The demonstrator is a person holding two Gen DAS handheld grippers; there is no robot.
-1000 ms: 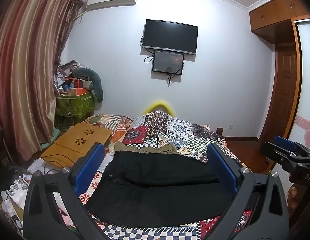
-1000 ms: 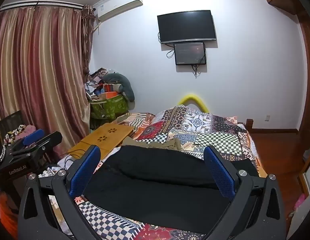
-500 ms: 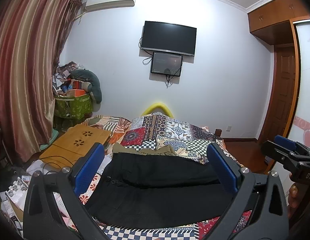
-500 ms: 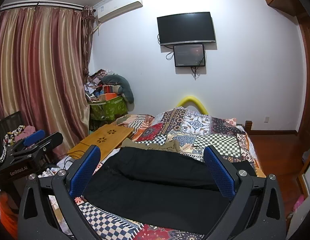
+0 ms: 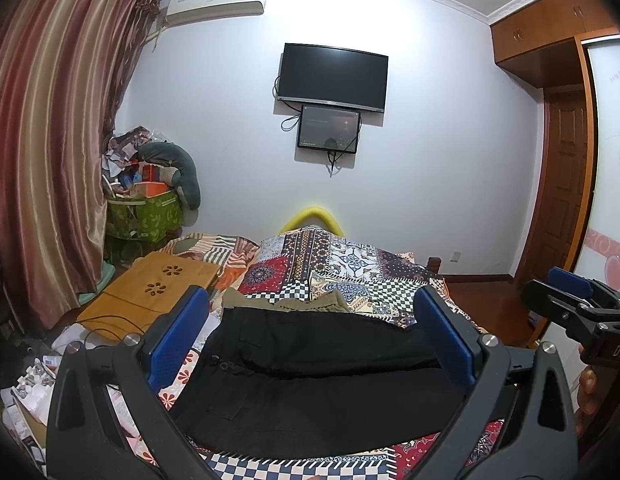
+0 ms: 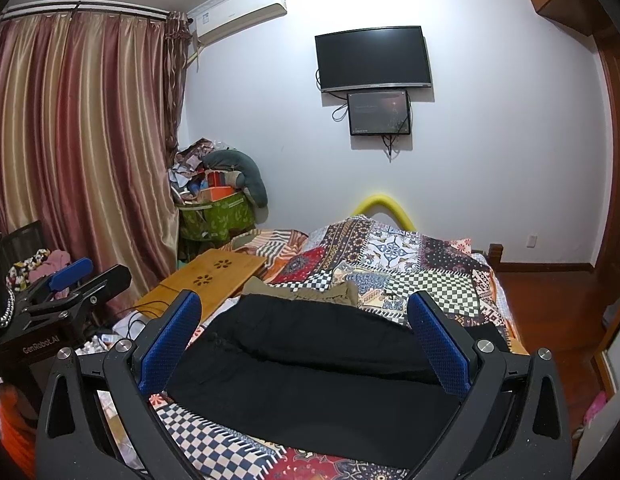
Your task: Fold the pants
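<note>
Black pants [image 5: 310, 384] lie folded across the patchwork bedspread [image 5: 350, 268], lengthwise left to right, with a button at the left end. In the right wrist view the same pants [image 6: 310, 380] fill the lower middle. My left gripper [image 5: 310, 320] hovers above them, open, blue pads wide apart and holding nothing. The right gripper [image 6: 306, 318] is also open and raised over the pants. Each gripper shows in the other's view: the right gripper [image 5: 570, 304] at the right edge, the left gripper [image 6: 66, 284] at the left edge.
Olive-tan cloth [image 5: 310, 302] lies just beyond the pants. A wooden lap tray [image 5: 150, 292] rests on the bed's left side, with cables and clutter [image 5: 26, 380] below it. A green bin of stuff [image 5: 146, 208] stands by the curtain [image 5: 42, 160]. A wooden door [image 5: 562, 184] is on the right.
Both grippers have tilted slightly upward, so the pants sit a bit lower in each view. The pants have not moved and both grippers stay open.
</note>
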